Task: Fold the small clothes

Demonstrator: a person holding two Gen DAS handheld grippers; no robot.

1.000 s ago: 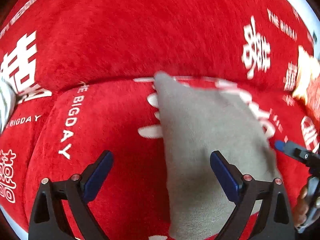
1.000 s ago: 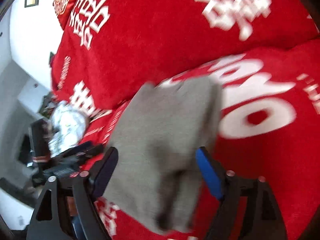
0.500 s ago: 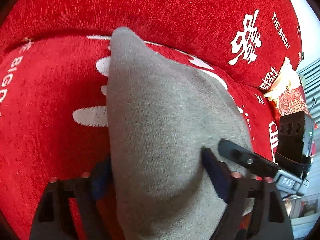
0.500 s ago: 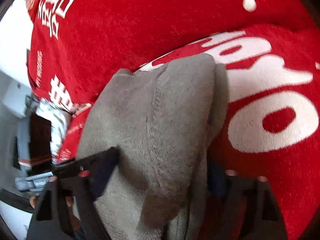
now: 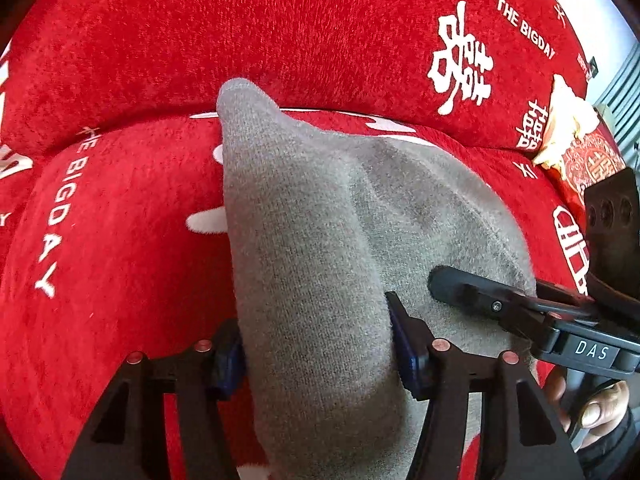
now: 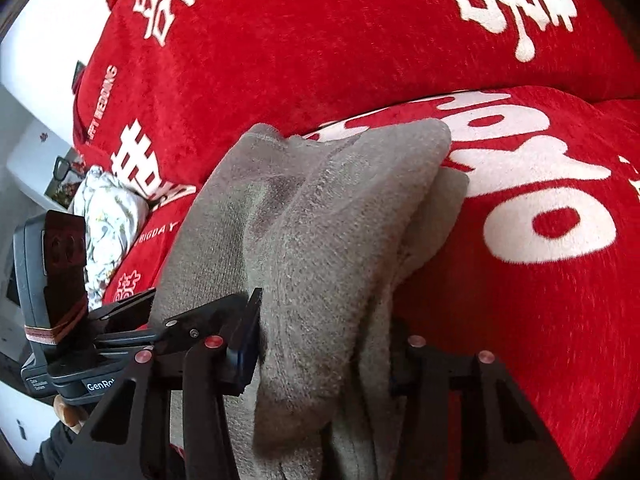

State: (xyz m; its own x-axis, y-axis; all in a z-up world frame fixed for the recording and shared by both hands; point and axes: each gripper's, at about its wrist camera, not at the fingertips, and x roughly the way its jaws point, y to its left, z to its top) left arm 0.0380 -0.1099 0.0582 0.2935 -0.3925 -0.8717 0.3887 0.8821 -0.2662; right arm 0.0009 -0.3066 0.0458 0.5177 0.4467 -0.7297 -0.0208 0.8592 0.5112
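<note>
Left gripper (image 5: 316,346), right gripper (image 6: 324,350): spread a second ago, now both pinching grey cloth (image 5: 320,240); fold lift likely next.

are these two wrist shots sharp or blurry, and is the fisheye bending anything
Left wrist view: sharp, knit texture clear on the grey garment; the red sofa cover bows strongly toward the dark rim. Right wrist view: also sharp on the cloth, evenly lit; the white wall at the left edge is overexposed.

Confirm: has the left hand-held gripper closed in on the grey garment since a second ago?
Yes. The left hand-held gripper advanced toward the red sofa backrest and shut on the grey garment.
</note>
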